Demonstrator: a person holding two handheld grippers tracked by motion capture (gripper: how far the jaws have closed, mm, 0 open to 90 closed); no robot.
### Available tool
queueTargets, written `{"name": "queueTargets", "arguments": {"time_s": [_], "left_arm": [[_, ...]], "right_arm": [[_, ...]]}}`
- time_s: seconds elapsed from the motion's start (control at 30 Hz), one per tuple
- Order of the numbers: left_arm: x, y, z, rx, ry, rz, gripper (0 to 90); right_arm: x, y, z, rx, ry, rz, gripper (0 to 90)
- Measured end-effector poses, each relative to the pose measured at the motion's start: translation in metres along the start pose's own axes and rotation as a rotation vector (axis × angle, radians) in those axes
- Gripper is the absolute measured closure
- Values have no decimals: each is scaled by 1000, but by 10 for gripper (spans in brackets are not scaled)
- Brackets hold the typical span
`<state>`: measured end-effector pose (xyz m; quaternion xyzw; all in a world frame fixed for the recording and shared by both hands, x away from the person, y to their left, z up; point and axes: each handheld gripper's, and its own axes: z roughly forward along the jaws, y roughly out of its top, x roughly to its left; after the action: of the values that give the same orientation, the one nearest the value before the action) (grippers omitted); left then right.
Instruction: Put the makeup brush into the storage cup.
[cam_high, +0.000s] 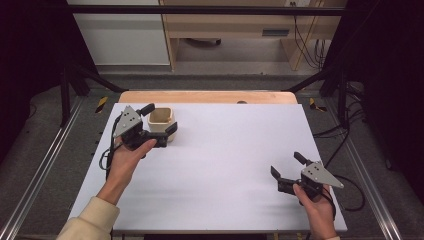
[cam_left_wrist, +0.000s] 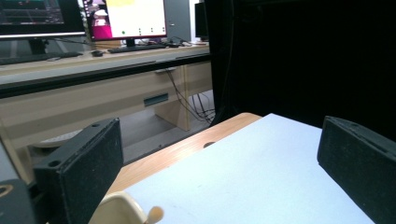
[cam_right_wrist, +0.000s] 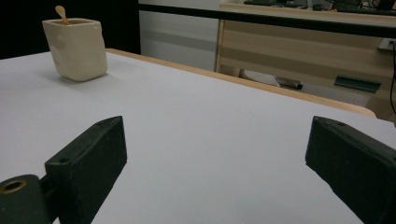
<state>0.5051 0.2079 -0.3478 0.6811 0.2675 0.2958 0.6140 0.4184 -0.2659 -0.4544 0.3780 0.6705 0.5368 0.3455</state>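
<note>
Jaws of the left gripper (cam_high: 161, 118) stand wide around the cream cup (cam_high: 161, 118), upper left of frame; right gripper (cam_high: 287, 165), lower right, gapes wide, empty.

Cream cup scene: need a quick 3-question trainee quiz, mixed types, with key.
1. True or false: the left gripper is shut on the cream cup.
2. Which gripper is nearer the cup? A) left B) right C) both equally near
3. Fill in: a small wooden ____ pokes out of the cup's top in the right gripper view.

Key
1. False: its jaws stand open, one on each side of the cup, with nothing clamped.
2. A: the right gripper is open, far off over the bare white table.
3. Stick, rounded at its tip; its lower part is hidden inside the cup.
</note>
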Motion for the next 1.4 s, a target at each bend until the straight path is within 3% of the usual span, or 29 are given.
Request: {"name": "queueTargets", "arguments": {"time_s": [0.27, 0.63, 0.93, 1.4], "left_arm": [[-13, 2, 0, -2, -43, 9, 0], [-24, -4, -9, -14, -61, 24, 1], [-21, -10, -21, -19, -63, 27, 3], [-24, -23, -30, -20, -99, 27, 9]], "right_arm": [[1, 0, -1, -14, 8, 0, 58], [3, 1, 0, -41, 22, -8, 59], [2, 1, 0, -40, 21, -13, 57], [3, 1, 0, -34, 20, -12, 57]]}}
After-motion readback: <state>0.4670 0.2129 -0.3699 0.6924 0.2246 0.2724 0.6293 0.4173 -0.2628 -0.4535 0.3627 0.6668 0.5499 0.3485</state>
